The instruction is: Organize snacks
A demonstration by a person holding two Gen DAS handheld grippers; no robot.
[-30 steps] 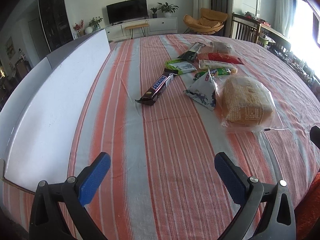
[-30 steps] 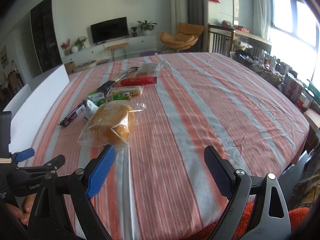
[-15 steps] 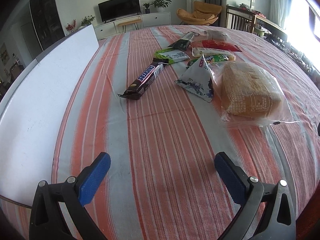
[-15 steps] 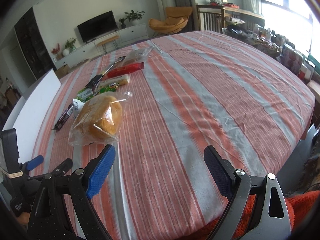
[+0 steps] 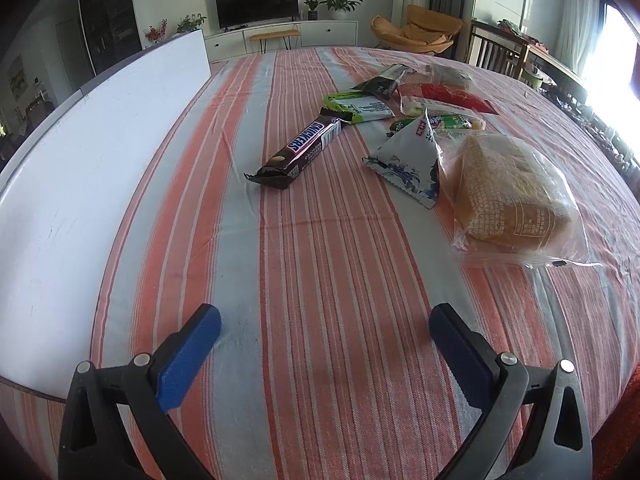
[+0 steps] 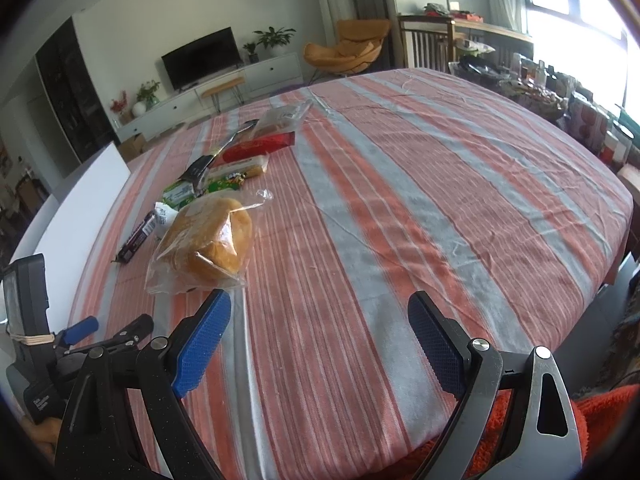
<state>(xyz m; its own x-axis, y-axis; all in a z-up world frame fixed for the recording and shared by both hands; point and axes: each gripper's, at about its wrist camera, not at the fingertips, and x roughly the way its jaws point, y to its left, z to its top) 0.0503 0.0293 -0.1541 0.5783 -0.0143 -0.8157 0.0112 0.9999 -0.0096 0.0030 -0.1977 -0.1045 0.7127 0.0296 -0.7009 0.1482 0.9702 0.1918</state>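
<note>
Snacks lie on the striped tablecloth. A Snickers bar (image 5: 305,149) lies ahead of my open, empty left gripper (image 5: 325,322). Right of it are a white-blue triangular pack (image 5: 408,160), a bagged bread loaf (image 5: 508,192), green packs (image 5: 358,107) and a red pack (image 5: 448,94). In the right wrist view the bread loaf (image 6: 212,236) lies just ahead and left of my open, empty right gripper (image 6: 318,310); the Snickers bar (image 6: 138,236) lies beyond it. The left gripper (image 6: 80,326) shows at the lower left.
A white board (image 5: 80,184) lies along the table's left side. The striped tablecloth (image 6: 440,184) stretches bare to the right, ending at the table edge (image 6: 624,248). A TV, plants, an orange chair and a cluttered window shelf stand beyond.
My left gripper has moved forward toward the snacks, which now look nearer. My right gripper has tilted and swung, so the view rolled; both stay open.
</note>
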